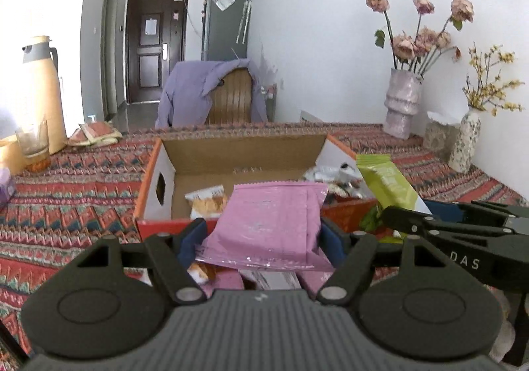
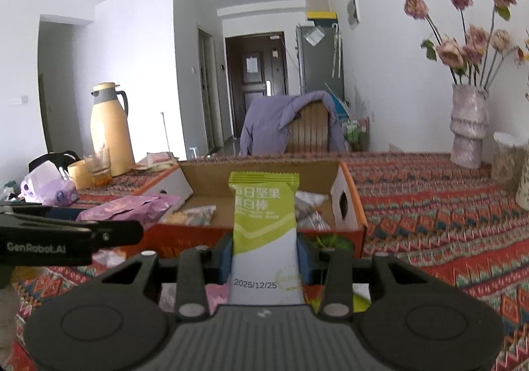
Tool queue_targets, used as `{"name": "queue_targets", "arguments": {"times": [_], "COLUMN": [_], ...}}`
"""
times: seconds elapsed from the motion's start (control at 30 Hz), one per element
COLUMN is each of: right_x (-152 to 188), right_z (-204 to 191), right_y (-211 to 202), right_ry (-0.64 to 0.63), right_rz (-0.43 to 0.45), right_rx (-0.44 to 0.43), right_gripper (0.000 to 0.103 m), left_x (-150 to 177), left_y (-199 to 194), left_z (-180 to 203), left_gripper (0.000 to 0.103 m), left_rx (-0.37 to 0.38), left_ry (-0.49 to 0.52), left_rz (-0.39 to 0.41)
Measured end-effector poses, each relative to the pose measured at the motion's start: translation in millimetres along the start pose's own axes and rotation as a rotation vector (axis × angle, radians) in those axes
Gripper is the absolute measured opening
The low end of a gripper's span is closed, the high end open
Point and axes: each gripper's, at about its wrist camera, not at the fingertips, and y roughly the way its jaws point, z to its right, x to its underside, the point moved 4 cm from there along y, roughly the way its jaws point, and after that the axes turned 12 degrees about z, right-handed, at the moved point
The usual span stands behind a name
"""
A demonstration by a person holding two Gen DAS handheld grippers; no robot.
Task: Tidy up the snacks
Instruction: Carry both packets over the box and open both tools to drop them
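We hold a gripper in each hand above a table covered with a red patterned cloth [image 1: 66, 205]. In the left wrist view, our left gripper [image 1: 261, 232] sits at the lower centre, its jaws set fairly wide and clamped on the sides of a pink snack packet [image 1: 271, 222], which lies flat between the blue pads. In the right wrist view, our right gripper [image 2: 264, 258] has its jaws drawn narrower and pinched on a green and white snack bar [image 2: 264, 228], which stands upright at the centre of the frame. Just behind both packets, mid-frame, sits an open cardboard box [image 1: 238, 152] with orange edges, holding several other wrapped snacks [image 1: 206, 202]. At the left stands a yellow thermos jug [image 2: 109, 129]; at the right, a vase of dried roses [image 2: 469, 126].
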Motion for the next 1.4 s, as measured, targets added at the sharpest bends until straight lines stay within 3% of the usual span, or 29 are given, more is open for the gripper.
{"name": "queue_targets", "arguments": {"times": [0.37,0.63,1.03,1.4], "right_x": [-40.3,-57.1,-30.8,-5.8], "right_z": [-25.6,-33.2,-33.7,-27.8], "right_y": [34.0,82.6,160.1,181.3], "right_ry": [-0.07,-0.075,-0.021,-0.008], "right_rz": [0.085,0.073,-0.054,-0.091], "right_rx": [-0.029,-0.034,-0.009,-0.008], "right_gripper": [0.038,0.038,0.038,0.038], "left_x": [-38.1,-53.0,-43.8,-11.3], "left_y": [24.5,52.9,114.1,138.1], "left_z": [-25.0,-44.0,-67.0,-74.5], "left_gripper": [0.074,0.074,0.074,0.074], "left_rx": [-0.066,-0.116,-0.187,-0.197], "left_ry": [-0.025,-0.05,-0.103,-0.112], "left_rz": [0.065,0.074,0.01,-0.084]}}
